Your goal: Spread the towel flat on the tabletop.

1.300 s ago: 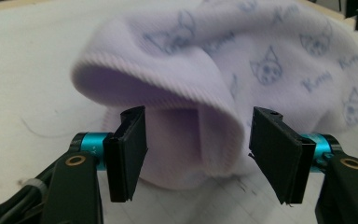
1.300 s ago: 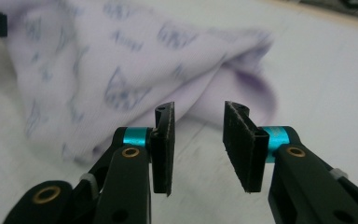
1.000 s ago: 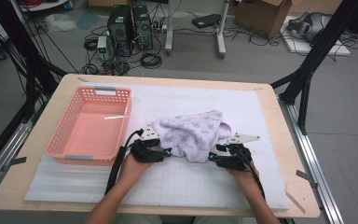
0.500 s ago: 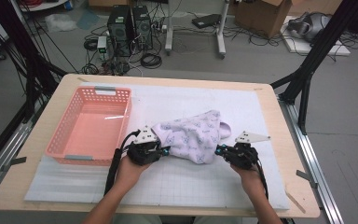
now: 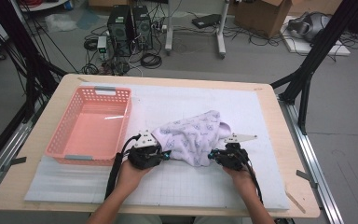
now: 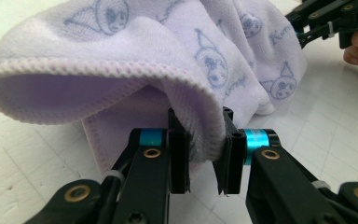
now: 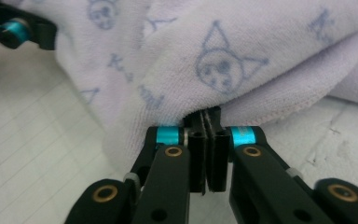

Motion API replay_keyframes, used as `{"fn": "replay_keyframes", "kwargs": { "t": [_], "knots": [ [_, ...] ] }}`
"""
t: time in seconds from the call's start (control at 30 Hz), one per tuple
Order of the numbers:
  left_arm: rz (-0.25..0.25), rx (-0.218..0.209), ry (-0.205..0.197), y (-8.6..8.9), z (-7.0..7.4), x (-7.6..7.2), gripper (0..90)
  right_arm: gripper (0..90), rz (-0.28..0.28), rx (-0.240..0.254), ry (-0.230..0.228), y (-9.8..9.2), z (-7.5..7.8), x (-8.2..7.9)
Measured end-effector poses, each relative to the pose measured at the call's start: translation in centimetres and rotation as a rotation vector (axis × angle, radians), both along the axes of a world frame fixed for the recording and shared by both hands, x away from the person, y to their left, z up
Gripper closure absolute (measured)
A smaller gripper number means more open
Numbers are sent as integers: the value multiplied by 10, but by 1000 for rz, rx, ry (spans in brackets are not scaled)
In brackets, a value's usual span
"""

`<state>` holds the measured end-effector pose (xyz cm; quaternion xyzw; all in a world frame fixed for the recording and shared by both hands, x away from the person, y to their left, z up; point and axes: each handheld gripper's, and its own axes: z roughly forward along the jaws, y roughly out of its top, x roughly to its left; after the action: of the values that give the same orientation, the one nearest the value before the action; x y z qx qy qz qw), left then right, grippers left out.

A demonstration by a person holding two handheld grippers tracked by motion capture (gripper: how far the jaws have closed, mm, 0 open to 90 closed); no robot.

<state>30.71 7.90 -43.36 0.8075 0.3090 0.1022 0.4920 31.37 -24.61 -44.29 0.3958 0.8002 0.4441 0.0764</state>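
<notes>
Two sets of fingers hold one lilac towel (image 5: 191, 140) by its near edge, and the coming move turns on that span: the towel's long axis runs from one grip to the other, across the worktop (image 5: 261, 186), with the bulk heaped just beyond both.

Left gripper (image 6: 204, 156) has just been closing; its fingers (image 6: 179, 154) are clamped on a thick rolled hem of the towel, the fold bulging up between the pads. Right gripper (image 7: 207, 140) has just pinched too, its fingers (image 7: 198, 154) pressed almost flat together on a thin bit of hem. Both hands sit equally near, one at each end.

Fabric is soft looped terry, pale lilac, printed with blue cartoon faces and lettering, with a stitched border. It droops and bunches, so it will likely sag between the grips.

Farther left, beyond the left fingers, stands a pink plastic lattice basket (image 5: 58, 144).
</notes>
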Motion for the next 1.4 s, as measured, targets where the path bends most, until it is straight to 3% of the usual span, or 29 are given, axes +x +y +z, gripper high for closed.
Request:
{"fn": "replay_keyframes", "kwargs": {
  "t": [0.13,0.2,0.33,0.43,0.63,0.73,0.83,0.9,0.97,1.0,1.03,1.13,1.17,1.3,1.4],
  "knots": [
    [-5,-23,7,4,2,-5,774,899,37,18,-43,-10,11,-11],
    [-14,-40,9,7,5,-8,775,899,38,56,-61,-20,19,-19],
    [-28,-68,6,9,12,-13,774,900,10,99,-99,-37,32,-31],
    [-53,-113,-7,9,24,-19,771,900,-22,103,-147,-52,47,-39],
    [-62,-175,-43,9,41,-13,766,900,-123,143,-243,-75,83,-42],
    [-33,-205,-48,9,50,0,765,900,-191,136,-283,-79,95,-30],
    [41,-223,-43,9,50,18,763,900,-258,129,-281,-80,98,-8],
    [101,-193,-28,8,46,35,761,900,-297,124,-264,-78,95,10],
    [120,-182,-26,7,44,40,761,900,-327,93,-252,-74,91,27],
    [136,-171,-23,6,41,46,761,900,-327,93,-252,-74,91,27],
    [153,-152,-19,5,38,51,758,900,-356,58,-244,-71,87,43],
    [219,-141,-10,6,27,64,752,900,-408,3,-231,-70,84,64],
    [266,-137,6,9,20,72,747,900,-424,-27,-231,-70,83,70],
    [300,-147,37,10,12,79,663,900,-466,-72,-193,-72,75,86],
    [279,-114,19,4,13,76,607,895,-484,-82,-176,-71,71,89]
  ]
}}
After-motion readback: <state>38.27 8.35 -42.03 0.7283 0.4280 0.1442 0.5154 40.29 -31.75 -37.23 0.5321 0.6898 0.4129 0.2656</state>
